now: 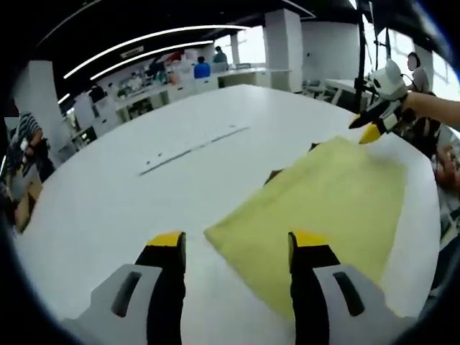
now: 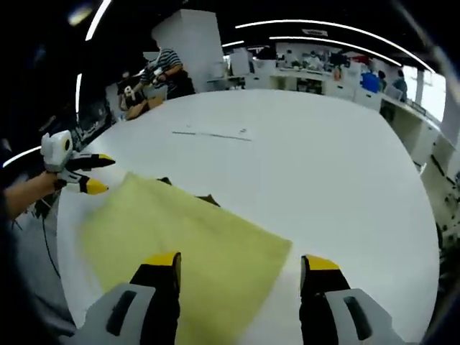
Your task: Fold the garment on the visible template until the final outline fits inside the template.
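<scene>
Jaws, left gripper (image 1: 237,244): spread wide, holding nothing, yellow tips hanging just over the near corner of the garment; one tip sits over bare table, the other over the cloth.
Jaws, right gripper (image 2: 241,264): also wide apart and empty, one tip over the cloth, the other over the table past the cloth's corner.
Garment (image 1: 323,215): a pale yellow cloth, folded to a flat four-sided shape, lying smooth on the white table; in the right gripper view (image 2: 180,251) it runs from the near edge out to a sharp corner between the jaws.
Template: small dark bits (image 1: 273,176) poke out from under the garment's far edge, seen again in the right gripper view (image 2: 208,199); whether these are the template I cannot tell, and most of it is covered.
Other gripper: the right one shows at the far side of the cloth in the left gripper view (image 1: 370,129), jaws parted, held in a person's hand; the left one shows likewise in the right gripper view (image 2: 97,175), just off the cloth's far corner, jaws parted.
Table (image 1: 144,215): big, white, round-edged, bare around the cloth.
Strip (image 1: 194,149): a thin pale line lying on the table well beyond the garment, seen too in the right gripper view (image 2: 212,134).
Room: benches and shelves along the far wall, long ceiling lights, several people (image 2: 162,68) standing or sitting at the edges.
</scene>
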Tool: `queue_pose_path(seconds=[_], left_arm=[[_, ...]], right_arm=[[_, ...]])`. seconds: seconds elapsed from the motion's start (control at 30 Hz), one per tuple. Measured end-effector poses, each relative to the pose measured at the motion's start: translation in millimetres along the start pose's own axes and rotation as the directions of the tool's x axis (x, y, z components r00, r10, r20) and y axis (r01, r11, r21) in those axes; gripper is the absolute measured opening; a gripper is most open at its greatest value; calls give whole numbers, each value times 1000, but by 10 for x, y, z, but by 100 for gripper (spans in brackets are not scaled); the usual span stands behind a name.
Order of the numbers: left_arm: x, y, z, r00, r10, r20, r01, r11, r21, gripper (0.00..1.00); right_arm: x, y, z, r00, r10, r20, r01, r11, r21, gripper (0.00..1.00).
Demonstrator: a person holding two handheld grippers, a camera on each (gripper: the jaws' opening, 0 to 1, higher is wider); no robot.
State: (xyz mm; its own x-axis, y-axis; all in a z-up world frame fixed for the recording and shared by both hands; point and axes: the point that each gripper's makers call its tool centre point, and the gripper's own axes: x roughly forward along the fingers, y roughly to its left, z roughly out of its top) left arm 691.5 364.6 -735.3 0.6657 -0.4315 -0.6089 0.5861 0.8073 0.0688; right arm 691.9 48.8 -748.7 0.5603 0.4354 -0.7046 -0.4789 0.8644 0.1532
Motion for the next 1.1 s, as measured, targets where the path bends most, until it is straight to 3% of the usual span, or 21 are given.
queue_pose_path(seconds=[0.17,0.53,0.8,1.1], left_arm=[[-138,-89,-40,999,-45,25,47,997,-67,60],[-504,-358,-280,991,-134,19,135,990,-35,57],[-710,-505,-465,986,-161,28,163,985,-51,52],[-792,-624,-665,982,-183,40,186,978,-91,38]], right_arm=[[-139,127,-94,999,37,-18,-37,999,0,72],[-453,315,-357,996,84,-37,-85,996,-24,71],[-641,521,-603,988,142,-63,-145,988,-47,66],[-741,586,-914,981,159,-114,-165,985,-45,55]])
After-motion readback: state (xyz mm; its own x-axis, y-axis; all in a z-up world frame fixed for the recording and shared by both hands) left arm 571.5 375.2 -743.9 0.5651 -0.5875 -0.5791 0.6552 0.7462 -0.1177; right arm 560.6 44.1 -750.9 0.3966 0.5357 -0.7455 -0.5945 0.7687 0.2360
